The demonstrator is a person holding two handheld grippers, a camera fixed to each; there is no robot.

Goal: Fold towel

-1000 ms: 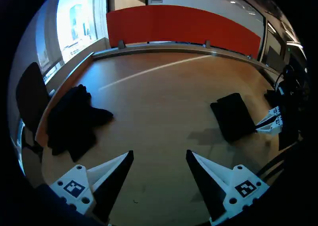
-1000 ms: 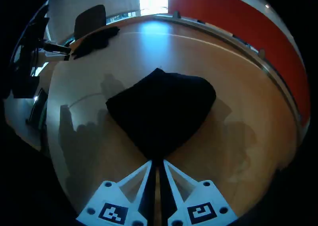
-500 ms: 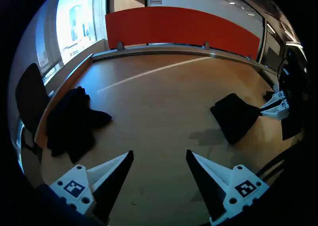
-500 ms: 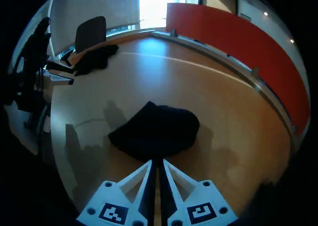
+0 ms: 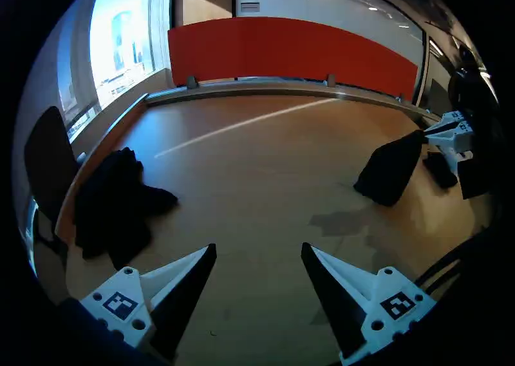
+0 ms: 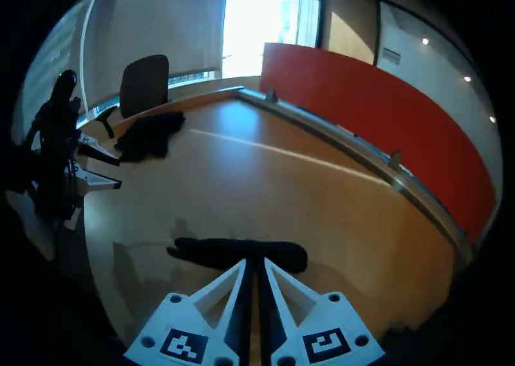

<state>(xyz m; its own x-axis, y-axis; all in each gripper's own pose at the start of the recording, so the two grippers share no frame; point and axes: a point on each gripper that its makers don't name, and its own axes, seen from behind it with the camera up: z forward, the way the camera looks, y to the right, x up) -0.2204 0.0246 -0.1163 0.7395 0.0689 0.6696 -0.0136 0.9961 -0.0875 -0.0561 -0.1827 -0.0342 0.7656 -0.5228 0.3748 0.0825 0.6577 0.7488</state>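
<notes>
1. The right tool (image 6: 255, 263) has both fingers pressed together on one edge of the dark towel (image 6: 238, 251). We read this as a corner grip, taken so the cloth can be carried over itself for a fold.
2. The left tool (image 5: 257, 245) hovers over bare tabletop (image 5: 257, 160) with its fingers spread wide and nothing between them, well apart from the towel. We judge it is waiting to take another corner.
3. In the left gripper view the towel hangs from the right tool at the right side of the tabletop. Its upper end is at the fingers and its lower end reaches toward the wood; we cannot tell whether it touches.
4. There its long axis slants from the tool down and to the left. In the right gripper view we see it edge-on, a thin band lying across the line of the fingers and reaching farther left than right.
5. Farther out, a dark cloth heap (image 5: 112, 205) lies near the left edge beside an office chair (image 5: 45, 166), and a red partition (image 5: 290, 47) lines the far side.
</notes>
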